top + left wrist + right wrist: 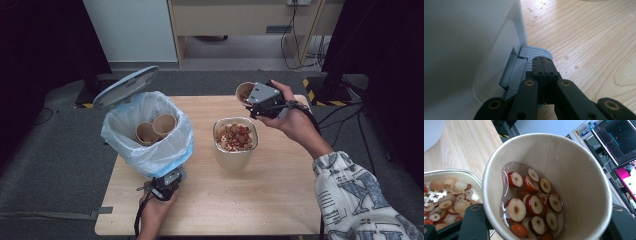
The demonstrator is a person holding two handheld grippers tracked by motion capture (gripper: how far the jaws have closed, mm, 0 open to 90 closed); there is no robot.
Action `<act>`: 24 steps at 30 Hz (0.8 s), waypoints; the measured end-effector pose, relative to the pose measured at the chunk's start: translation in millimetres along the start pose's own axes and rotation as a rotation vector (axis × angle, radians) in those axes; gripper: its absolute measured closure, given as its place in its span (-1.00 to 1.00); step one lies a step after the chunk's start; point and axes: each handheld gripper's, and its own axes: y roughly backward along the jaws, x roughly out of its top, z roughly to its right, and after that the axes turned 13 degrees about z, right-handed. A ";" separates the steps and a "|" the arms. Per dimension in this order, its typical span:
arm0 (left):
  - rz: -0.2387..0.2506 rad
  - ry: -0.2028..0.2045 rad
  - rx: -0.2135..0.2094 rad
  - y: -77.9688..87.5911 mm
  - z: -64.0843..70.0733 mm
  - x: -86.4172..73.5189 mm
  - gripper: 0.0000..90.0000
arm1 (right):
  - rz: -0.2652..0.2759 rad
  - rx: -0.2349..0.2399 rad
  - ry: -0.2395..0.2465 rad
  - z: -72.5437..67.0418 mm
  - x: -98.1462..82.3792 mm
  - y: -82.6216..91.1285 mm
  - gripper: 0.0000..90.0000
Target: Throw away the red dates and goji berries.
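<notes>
Gripping a paper cup (574,182) of fruit slices, the right claw (265,102) tilts it.

Three paper cups (164,123), one lined bin (150,135), one filled container (235,142), and two claws (167,187).

This looks like a lab or test room: a bare wooden worktop (280,200) stands on grey carpet (55,165), with loose cables (300,35) and hazard-striped tape (312,92) beyond its far edge, and computer monitors (617,140) nearby.
</notes>
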 end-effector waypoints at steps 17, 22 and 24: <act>-0.008 -0.004 0.000 0.4 -0.2 0.1 0.98 | -0.006 -0.009 0.035 7.8 6.3 4.4 -0.18; -0.009 0.000 0.002 0.6 -0.1 0.0 0.98 | -0.020 -0.011 0.065 5.4 8.3 3.7 -0.18; -0.012 -0.003 0.003 0.7 -0.2 0.1 0.98 | -0.029 -0.009 0.087 3.0 8.4 3.4 -0.18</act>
